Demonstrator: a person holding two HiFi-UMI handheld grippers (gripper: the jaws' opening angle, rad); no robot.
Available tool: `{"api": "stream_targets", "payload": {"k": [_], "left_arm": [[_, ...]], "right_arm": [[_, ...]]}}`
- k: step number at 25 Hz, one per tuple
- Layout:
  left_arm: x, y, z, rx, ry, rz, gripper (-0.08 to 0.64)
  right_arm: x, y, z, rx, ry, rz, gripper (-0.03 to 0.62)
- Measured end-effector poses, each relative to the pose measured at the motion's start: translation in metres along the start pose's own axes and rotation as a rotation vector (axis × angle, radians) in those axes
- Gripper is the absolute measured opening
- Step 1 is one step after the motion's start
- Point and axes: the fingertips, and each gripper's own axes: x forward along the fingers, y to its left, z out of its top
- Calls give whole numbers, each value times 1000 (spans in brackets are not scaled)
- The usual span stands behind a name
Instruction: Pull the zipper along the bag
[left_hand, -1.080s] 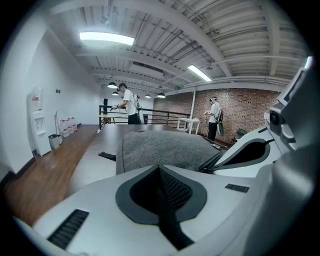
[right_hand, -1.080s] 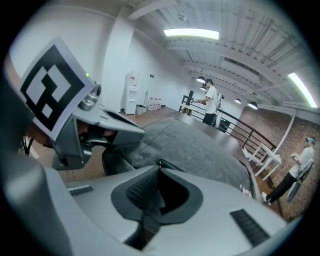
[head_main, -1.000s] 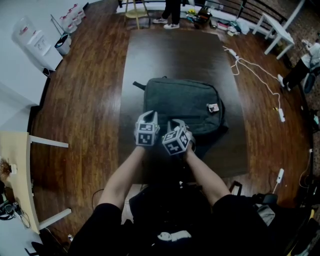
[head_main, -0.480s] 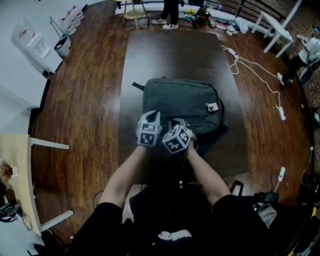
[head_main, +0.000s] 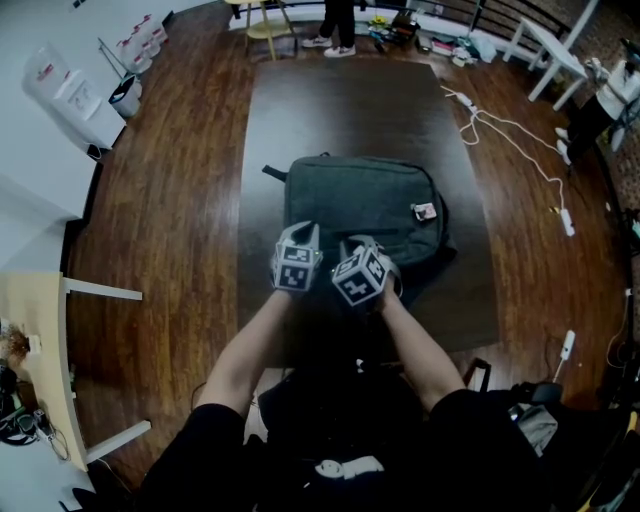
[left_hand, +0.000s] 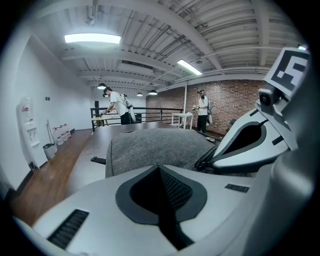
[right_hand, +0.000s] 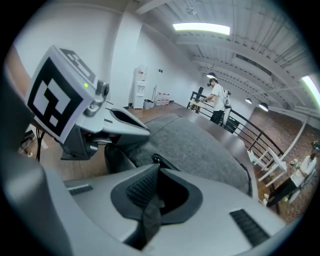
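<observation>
Overhead, we record the grey bag (head_main: 370, 195) lying flat on a dark table (head_main: 340, 100). Both grippers are at its near edge, side by side and close together. From above we cannot read the jaws.

The left gripper (left_hand: 159, 169) view supplies them. Its jaws are pressed together with a thin dark seam between the pads, and we cannot tell whether any cloth is caught there. The bag's grey top stretches away just beyond the tips.

The right gripper (right_hand: 156, 167) view shows what neither other view does. Its jaws are clamped on a dark woven strap (right_hand: 150, 216) that runs back between the pads. What appears to be a black zip (right_hand: 165, 162) lies on the bag just past the tips.

Surface: a small pale tag (head_main: 426, 212) sits towards the bag's right side.

Room, from the head view: a water dispenser (head_main: 62, 78) stands at far left and a light wooden table (head_main: 30, 330) at the left edge. The wood floor (head_main: 170, 200) surrounds the dark table, and a white cable (head_main: 510, 130) trails across it at right.

The gripper views add a white beamed ceiling with strip lights, a brick wall (left_hand: 225, 107), and people standing at the far end (left_hand: 116, 105).
</observation>
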Motion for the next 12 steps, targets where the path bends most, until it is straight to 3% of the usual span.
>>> {"api": "stream_targets", "payload": {"k": [12], "left_arm": [[2, 0, -1, 11, 6, -8, 2]], "right_arm": [[-7, -10, 8, 70, -16, 75, 18]]}}
